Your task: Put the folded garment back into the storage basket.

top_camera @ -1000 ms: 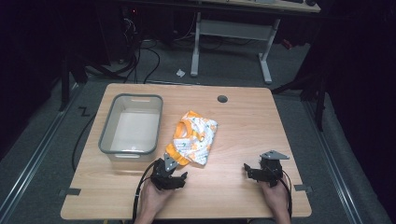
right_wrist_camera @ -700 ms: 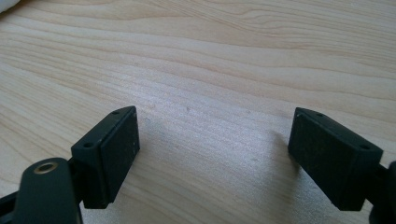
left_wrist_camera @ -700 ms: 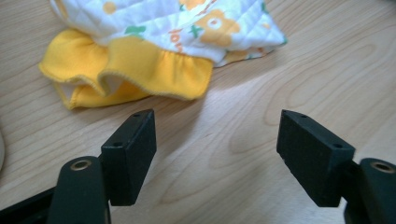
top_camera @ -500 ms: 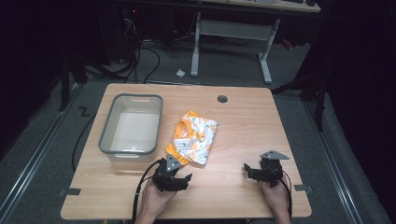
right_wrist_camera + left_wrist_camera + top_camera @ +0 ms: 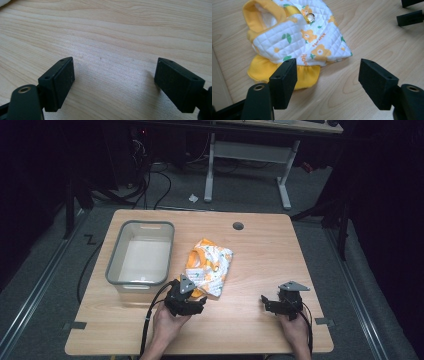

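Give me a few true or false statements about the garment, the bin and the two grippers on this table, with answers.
1. The garment lies inside the bin. False: it lies on the table beside it.
2. The left gripper is open, with nothing between its jaws. True.
3. The right gripper holds the garment. False: it is open over bare wood.
4. The bin has nothing in it. True.

Left hand-held gripper (image 5: 192,296) just narrowed slightly, gaping; right hand-held gripper (image 5: 267,302) gapes.

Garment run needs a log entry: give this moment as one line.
left gripper: open, closing, short of garment | right gripper: open over table | bin: empty
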The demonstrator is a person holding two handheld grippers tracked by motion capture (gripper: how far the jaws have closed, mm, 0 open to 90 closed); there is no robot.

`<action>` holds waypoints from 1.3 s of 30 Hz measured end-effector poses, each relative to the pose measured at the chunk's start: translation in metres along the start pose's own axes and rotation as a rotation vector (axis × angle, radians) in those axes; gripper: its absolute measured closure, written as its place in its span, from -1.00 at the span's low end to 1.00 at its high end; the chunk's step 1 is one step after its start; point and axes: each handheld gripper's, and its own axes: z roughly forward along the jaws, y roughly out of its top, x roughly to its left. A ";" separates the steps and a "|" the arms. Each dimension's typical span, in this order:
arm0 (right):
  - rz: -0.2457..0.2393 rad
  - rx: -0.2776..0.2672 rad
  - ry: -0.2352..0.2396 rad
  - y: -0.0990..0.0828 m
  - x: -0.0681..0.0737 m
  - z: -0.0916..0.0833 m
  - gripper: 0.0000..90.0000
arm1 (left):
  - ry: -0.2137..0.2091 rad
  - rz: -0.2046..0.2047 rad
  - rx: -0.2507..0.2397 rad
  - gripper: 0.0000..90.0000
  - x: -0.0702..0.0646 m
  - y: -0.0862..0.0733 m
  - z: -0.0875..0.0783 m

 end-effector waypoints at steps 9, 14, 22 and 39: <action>0.000 0.000 0.000 0.000 0.000 0.000 -0.63 | 0.010 0.003 -0.002 -0.31 0.005 0.016 0.001; 0.000 0.000 0.000 0.000 0.000 0.000 -0.63 | 0.031 -0.005 -0.006 -0.31 0.011 0.025 0.003; 0.000 0.000 0.000 0.000 0.000 0.000 -0.63 | 0.070 -0.049 -0.014 -0.31 0.030 0.040 0.009; 0.000 0.000 0.001 0.000 0.000 0.000 -0.63 | 0.109 -0.101 0.106 -0.37 0.046 0.046 0.056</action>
